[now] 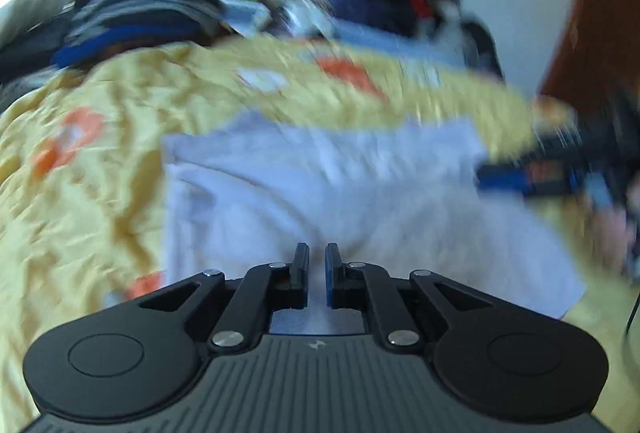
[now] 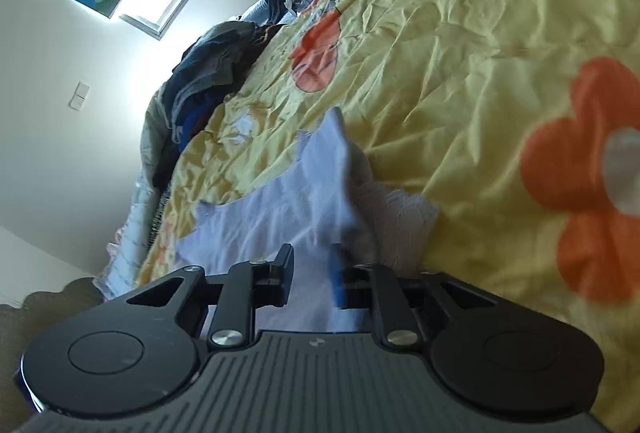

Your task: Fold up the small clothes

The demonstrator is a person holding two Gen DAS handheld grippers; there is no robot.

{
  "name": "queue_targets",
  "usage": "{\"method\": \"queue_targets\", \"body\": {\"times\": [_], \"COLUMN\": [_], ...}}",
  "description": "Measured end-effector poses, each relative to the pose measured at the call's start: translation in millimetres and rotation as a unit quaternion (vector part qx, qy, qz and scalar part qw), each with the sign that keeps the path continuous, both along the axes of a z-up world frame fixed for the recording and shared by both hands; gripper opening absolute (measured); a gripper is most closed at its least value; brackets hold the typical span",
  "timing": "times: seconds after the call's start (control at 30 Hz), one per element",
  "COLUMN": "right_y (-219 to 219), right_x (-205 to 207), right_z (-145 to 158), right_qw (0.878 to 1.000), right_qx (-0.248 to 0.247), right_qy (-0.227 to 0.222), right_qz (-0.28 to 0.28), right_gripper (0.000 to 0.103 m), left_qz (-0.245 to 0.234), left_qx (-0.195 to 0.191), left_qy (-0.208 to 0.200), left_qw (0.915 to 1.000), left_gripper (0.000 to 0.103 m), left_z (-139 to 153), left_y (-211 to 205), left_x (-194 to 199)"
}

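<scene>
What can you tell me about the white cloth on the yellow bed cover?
The white cloth is soft, thin-looking fabric, pale with a bluish tint, lying wrinkled on the yellow flowered bed cover. In the left wrist view it spreads roughly rectangular, blurred by motion, and runs between the nearly closed fingers of the left gripper. In the right wrist view one part stands up in a fold, with the right gripper around its near edge.

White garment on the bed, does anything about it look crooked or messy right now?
Yes. In the right wrist view, the white garment lies rumpled on the yellow floral bedspread, one part raised in a peak and a frayed, fuzzy edge near the right gripper. The left wrist view is too blurred to judge.
</scene>
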State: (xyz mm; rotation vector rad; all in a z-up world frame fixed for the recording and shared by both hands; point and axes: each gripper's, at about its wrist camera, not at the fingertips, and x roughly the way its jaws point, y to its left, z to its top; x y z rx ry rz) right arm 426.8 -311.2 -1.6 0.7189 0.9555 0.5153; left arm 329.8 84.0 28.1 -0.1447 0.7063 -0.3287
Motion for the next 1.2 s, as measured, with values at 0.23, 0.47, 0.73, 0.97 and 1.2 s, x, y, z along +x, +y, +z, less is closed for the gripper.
{"method": "queue_targets", "body": {"times": [0.23,0.47,0.73,0.97,1.2], "right_y": [-50.1,-44.0,-14.5,-8.2,-12.5], "right_x": [-66.8,-63.1,-52.4,-48.6,-56.8], "right_z": [6.2,-8.5,-4.2,-9.9,-19.0], "right_qw": [0.999,0.991,0.989,0.986,0.983], "right_qx": [0.006,0.08,0.08,0.101,0.117], "right_qy": [0.041,0.092,0.092,0.107,0.115], "right_qz": [0.033,0.048,0.084,0.083,0.083], "right_gripper": [0.074,0.082,0.086,0.075,0.061], "left_qz": [0.069,0.097,0.072,0.061,0.03], "left_qx": [-0.245,-0.322,-0.3,-0.325,-0.326], "left_qy": [0.128,0.139,0.172,0.179,0.188], "left_qw": [0.9584,0.9316,0.9355,0.9265,0.9261], "left_gripper": [0.069,0.069,0.074,0.078,0.07], "left_z": [-36.9,-39.1,-48.7,-53.0,-56.4], "left_y": [95.1,114.9,116.9,112.5,100.0], "left_x": [-16.6,-1.3,5.8,9.8,-1.2]}}
